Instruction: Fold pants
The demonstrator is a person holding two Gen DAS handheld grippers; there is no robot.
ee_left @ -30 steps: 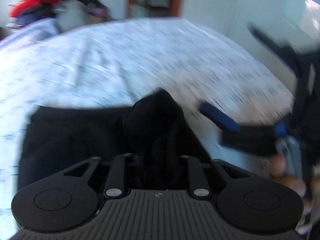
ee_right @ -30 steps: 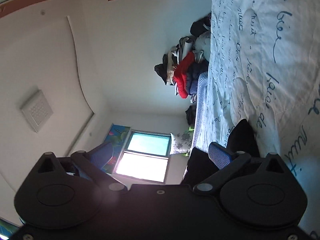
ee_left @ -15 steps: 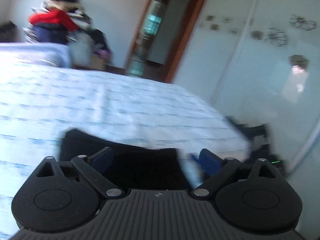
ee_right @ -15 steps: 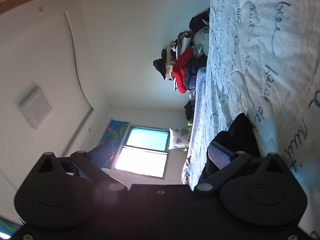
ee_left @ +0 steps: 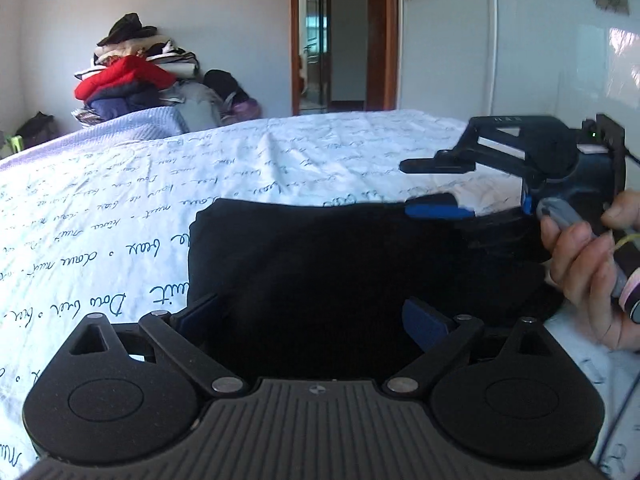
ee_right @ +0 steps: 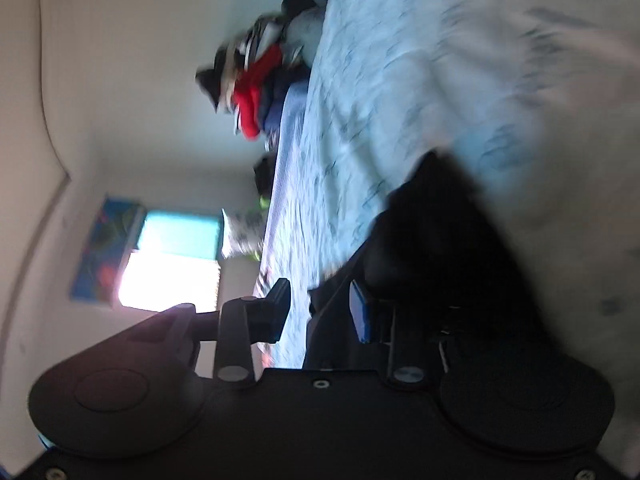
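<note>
Left wrist view: our left gripper point(ee_left: 316, 312) hangs with jaws spread wide and empty above the black pants point(ee_left: 340, 264), folded at centre frame on the script-printed bedsheet point(ee_left: 120, 208). At right, our right gripper point(ee_left: 436, 186) is closing at their far edge, nothing visibly pinched. The fabric looks soft, light and floppy; we judge a doubled edge or corner the best hold.

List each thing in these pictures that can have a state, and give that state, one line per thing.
Black pants: folded, lying flat on the bed.
Bed sheet: spread out, lightly wrinkled.
Left hand-held gripper: open above the pants.
Right hand-held gripper: closing, pants edge between its fingers.
Door: open.
Clothes pile: heaped, unfolded.
</note>
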